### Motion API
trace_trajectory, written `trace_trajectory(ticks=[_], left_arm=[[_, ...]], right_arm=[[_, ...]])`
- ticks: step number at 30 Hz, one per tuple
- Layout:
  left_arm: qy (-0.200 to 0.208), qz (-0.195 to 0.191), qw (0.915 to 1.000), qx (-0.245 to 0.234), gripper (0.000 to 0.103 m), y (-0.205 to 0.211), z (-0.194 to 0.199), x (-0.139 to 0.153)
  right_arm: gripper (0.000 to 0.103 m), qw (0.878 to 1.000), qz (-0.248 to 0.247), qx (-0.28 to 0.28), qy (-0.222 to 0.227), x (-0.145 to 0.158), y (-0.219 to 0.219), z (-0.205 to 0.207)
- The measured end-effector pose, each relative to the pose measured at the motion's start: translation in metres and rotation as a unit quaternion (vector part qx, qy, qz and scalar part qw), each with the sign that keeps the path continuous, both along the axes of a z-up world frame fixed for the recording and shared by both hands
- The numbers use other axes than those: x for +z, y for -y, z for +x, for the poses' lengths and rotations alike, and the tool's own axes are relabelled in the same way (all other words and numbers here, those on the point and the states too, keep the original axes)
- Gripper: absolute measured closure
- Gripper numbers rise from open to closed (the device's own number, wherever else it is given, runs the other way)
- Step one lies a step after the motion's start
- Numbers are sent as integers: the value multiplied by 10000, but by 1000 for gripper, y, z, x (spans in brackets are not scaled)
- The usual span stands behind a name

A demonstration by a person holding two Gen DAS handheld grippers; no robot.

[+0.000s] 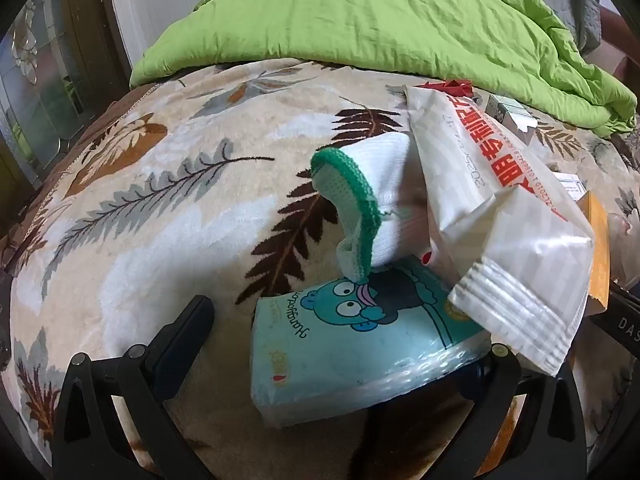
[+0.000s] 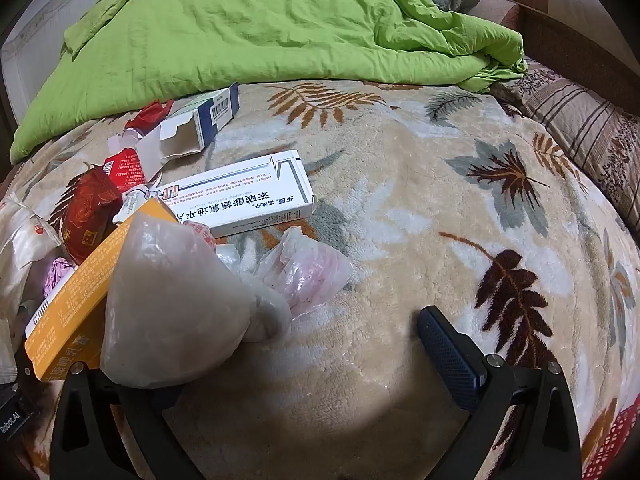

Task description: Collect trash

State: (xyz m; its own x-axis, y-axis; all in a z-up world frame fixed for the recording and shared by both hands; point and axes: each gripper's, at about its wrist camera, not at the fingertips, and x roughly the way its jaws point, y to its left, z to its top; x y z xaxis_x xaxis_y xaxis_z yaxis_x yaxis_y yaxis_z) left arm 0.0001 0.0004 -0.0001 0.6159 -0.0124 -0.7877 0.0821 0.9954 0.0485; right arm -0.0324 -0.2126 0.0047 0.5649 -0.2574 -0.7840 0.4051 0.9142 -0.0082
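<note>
Where seen, sock [image 1: 372, 200], perhaps.

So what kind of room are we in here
Most likely a bedroom. The litter lies on a bed: a leaf-patterned fleece blanket covers it, a rumpled green duvet is bunched at the far side, and a striped pillow sits at the right edge.

Your left gripper [image 1: 344, 344] is sitting low with its fingers spread wide, the left finger [image 1: 188, 332] poking up at about 7 o'clock in its own view, the right one mostly hidden down around 5 o'clock. Your right gripper [image 2: 316, 344] is gaping wide too: one finger [image 2: 448, 352] showing at 5 o'clock, the other covered at 7 o'clock.
</note>
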Motion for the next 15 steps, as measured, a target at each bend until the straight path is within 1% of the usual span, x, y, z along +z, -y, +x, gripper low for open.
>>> trace_trajectory(ticks=[2,3,4,6,8,9,12,13,15], left_arm=[[2,-53,10000,-3,0,-3,0,0],[65,118,9999,-11,0,-1,-1,1],[86,201,9998,-27,0,0,-2,2],[90,215,9997,-59,0,0,-4,3],[70,156,9998,-91,0,-8,-1,4],[56,127,9998,-105,0,-10,0,5],[-30,-9,9999,-170,0,-11,3,6],[-77,-128,9997,-189,0,-14,1,9],[-211,-316,9991,-183,0,-17,-3,14]], right_arm=[[0,10000,-6,0,-18,0,0,0],[0,10000,-2,0,-30,-1,0,1],[0,10000,-13,0,-7,-1,0,0],[0,10000,-20,-2,-27,-1,-1,1],[0,9999,-142,-6,-86,-1,-4,3],[0,9999,-120,7,-109,-2,-3,4],[0,9997,215,82,-127,-1,7,5],[0,9990,327,223,-228,2,8,4],[0,9948,457,667,-614,7,9,7]])
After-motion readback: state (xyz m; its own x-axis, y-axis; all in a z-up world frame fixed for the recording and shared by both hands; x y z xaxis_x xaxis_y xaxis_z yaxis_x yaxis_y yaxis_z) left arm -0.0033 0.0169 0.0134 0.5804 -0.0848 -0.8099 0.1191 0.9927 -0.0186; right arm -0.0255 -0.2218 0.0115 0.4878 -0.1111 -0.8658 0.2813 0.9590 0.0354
